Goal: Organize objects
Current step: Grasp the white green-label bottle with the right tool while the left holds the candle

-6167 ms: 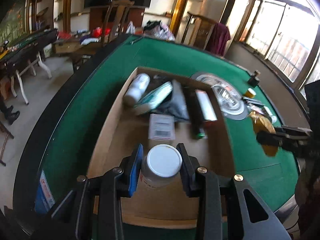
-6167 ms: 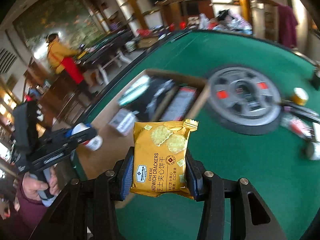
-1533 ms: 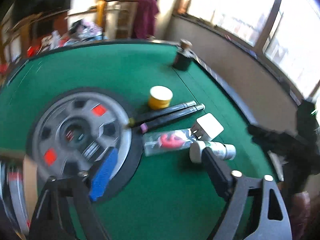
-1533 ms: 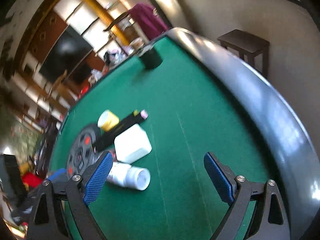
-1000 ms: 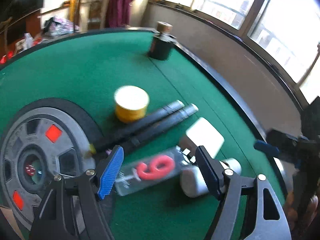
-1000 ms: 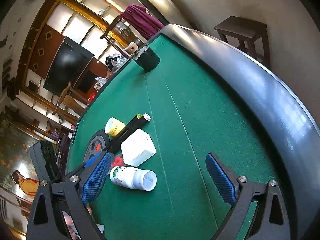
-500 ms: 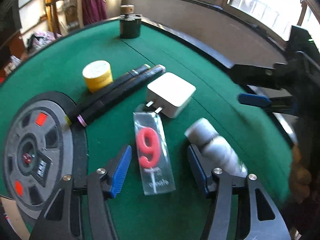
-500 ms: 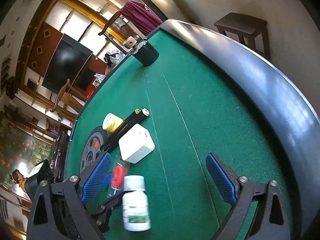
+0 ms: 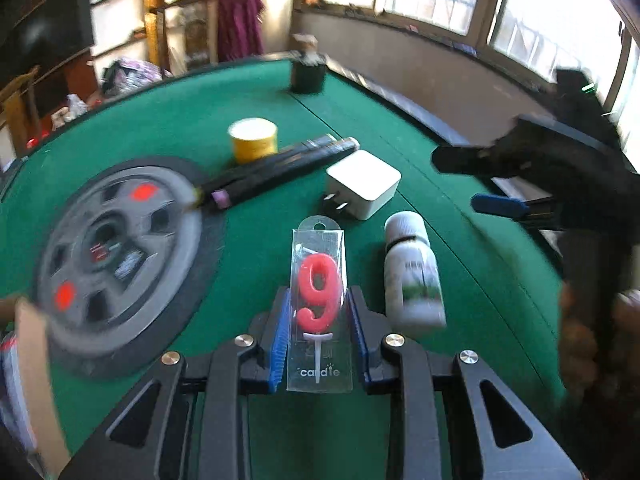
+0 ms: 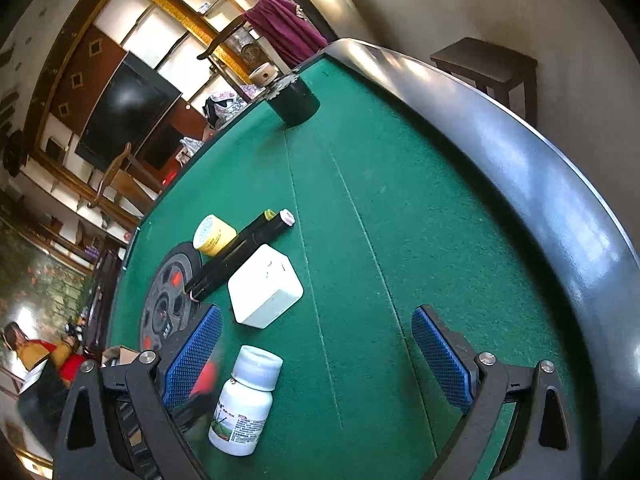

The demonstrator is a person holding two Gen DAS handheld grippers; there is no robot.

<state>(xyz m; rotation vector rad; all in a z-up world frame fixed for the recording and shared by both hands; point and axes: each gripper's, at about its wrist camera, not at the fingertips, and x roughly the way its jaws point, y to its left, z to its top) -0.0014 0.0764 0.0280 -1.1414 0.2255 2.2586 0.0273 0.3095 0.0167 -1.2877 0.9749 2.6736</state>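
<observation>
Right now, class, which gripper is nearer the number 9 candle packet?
Left. The left gripper is closing with the candle packet between its pads; the right gripper hangs open beside it, over the white bottle.

The left claw (image 9: 319,334), which six seconds ago holds a white-capped jar over the cardboard box, now sits beside the grey wheel disc (image 9: 116,248) and its jaws are closing on the packaged number-nine candle (image 9: 320,300), the blue pads at the packet's edges. The candle packet, earlier lying crosswise near the disc, now points away from the claw. The white bottle (image 9: 414,272), lying flat beside the disc a second ago, now lies parallel to the candle. The right claw (image 10: 316,354), earlier gripping a yellow cracker packet, is empty and wide.
</observation>
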